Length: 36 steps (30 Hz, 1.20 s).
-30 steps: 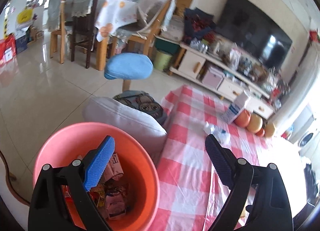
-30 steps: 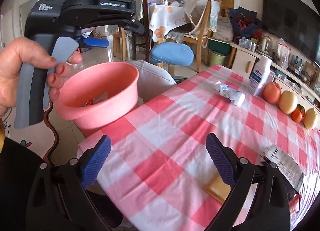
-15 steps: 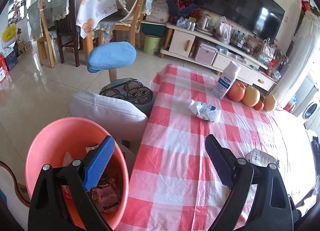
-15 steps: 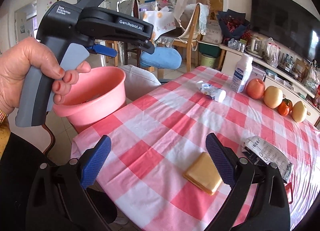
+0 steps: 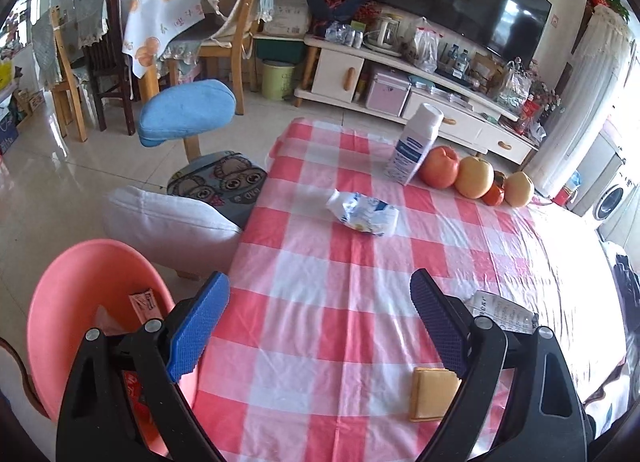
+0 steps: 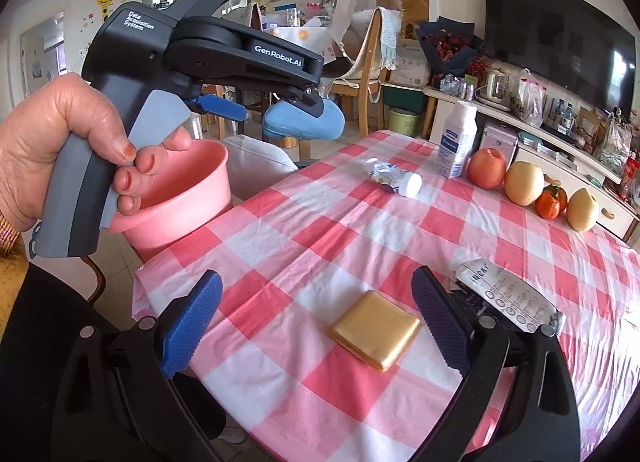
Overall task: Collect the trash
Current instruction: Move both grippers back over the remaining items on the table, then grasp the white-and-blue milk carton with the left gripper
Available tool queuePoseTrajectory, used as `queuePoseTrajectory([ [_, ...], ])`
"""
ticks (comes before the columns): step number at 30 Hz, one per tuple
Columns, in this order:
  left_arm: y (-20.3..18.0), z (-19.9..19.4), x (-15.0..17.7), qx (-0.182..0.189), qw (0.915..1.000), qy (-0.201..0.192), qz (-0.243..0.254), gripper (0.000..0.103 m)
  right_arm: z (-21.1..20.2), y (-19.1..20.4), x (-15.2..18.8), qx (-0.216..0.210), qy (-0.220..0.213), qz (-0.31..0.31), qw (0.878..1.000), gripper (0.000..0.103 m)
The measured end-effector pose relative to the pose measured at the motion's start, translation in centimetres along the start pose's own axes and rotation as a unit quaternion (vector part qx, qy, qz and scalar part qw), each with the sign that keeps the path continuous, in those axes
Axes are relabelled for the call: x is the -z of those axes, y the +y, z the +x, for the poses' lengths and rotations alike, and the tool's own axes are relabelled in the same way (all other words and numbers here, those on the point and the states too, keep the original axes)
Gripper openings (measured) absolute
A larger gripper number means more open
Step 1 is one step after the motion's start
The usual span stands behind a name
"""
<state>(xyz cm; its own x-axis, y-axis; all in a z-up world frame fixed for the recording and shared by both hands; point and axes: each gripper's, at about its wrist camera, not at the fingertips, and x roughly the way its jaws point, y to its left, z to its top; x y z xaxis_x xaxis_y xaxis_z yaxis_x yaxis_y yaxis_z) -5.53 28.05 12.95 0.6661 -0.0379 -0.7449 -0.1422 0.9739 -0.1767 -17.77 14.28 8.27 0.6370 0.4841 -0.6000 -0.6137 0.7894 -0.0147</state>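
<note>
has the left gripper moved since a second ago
Yes. In its own view the left gripper has swung from over the pink bin toward the checked table, fingers open and empty.

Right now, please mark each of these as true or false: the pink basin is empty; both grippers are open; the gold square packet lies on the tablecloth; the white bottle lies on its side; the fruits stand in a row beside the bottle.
1. The pink basin is empty. False: wrappers lie inside it.
2. Both the left gripper and the right gripper are open and hold nothing. True.
3. The gold square packet lies flat on the checked tablecloth. True.
4. The white bottle lies on its side. False: it stands upright.
5. The fruits stand in a row beside the bottle. True.
</note>
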Motion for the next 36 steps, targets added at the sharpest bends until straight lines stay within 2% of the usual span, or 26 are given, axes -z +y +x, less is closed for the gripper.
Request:
queuePoseTrajectory([
  [11, -4.2, 1.3, 0.1, 0.015, 0.9993, 0.021, 0.027, 0.091, -2.3, -3.3, 0.9, 0.016, -0.008, 0.017, 1.0, 0.096],
  [18, -7.5, 1.8, 1.1, 0.028, 0.9963, 0.034, 0.074, 0.091, -4.1, -6.6, 2.5, 0.033, -0.005, 0.036, 0.999, 0.096],
  [28, -12.9, 2.5, 2.4, 0.052, 0.9877, 0.053, 0.138, 0.091, -6.5, -13.7, 5.4, 0.082, 0.015, 0.095, 0.992, 0.096],
  [32, -15.2, 3.1, 3.5, 0.055, 0.9817, 0.07, 0.169, 0.091, -6.2, -16.2, 7.0, 0.109, 0.039, 0.103, 0.988, 0.096],
  [36, -17.1, 3.6, 4.6, 0.057, 0.9747, 0.084, 0.199, 0.091, -5.1, -18.2, 8.5, 0.106, 0.068, 0.126, 0.984, 0.096],
])
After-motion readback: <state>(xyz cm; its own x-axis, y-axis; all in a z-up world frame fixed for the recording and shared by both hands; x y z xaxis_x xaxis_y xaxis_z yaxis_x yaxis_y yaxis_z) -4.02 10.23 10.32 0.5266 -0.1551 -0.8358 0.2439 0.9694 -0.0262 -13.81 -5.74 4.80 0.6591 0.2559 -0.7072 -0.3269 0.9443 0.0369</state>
